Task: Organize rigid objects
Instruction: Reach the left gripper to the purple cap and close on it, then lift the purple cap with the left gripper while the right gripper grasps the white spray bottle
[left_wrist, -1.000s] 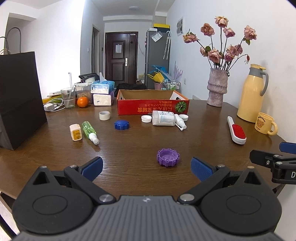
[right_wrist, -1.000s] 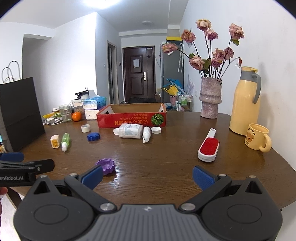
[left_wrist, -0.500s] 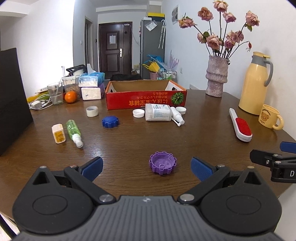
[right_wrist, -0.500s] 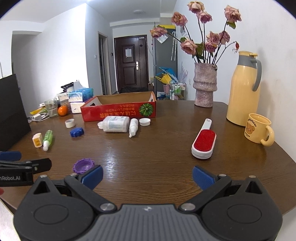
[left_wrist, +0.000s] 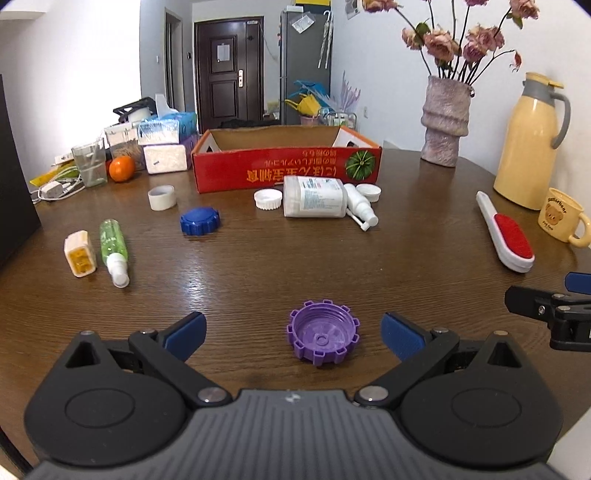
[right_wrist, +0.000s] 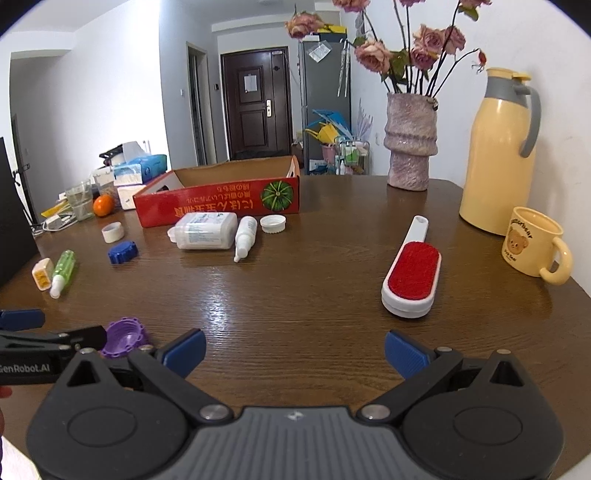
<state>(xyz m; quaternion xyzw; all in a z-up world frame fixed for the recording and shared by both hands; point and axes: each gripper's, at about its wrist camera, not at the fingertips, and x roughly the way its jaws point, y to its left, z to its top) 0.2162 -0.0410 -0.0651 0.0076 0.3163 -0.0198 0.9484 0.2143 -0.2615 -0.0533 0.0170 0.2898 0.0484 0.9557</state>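
Left gripper (left_wrist: 291, 330): jaws wide, empty, straddling purple cap (left_wrist: 323, 331) (open side up, untouched) | right gripper (right_wrist: 293, 350): jaws wide, empty, right of cap | red box (left_wrist: 286, 162): far beyond cap on table (left_wrist: 258, 266)

The table (left_wrist: 258, 266) was dark brown wood with a visible grain, and on it a purple cap (left_wrist: 323, 332) lay at lower centre, a blue cap (left_wrist: 200, 220) at centre left, a green spray bottle (left_wrist: 113, 245) with a white tip beside a cream and orange box (left_wrist: 80, 253) at left, and white caps (left_wrist: 268, 199) beside a white bottle (left_wrist: 315, 201) at centre. The carton (left_wrist: 286, 168) at upper centre was red with orange lettering and a green striped pumpkin picture, and the brush (right_wrist: 412, 271) at right was white with a red pad. At far right a pale yellow flask (right_wrist: 498, 155) had a grey handle, the yellow mug (right_wrist: 533, 247) bore a brown bear, the vase (right_wrist: 410, 142) was mottled pinkish grey with faded pink roses (right_wrist: 432, 40), and both grippers were black with blue pads (left_wrist: 184, 334).
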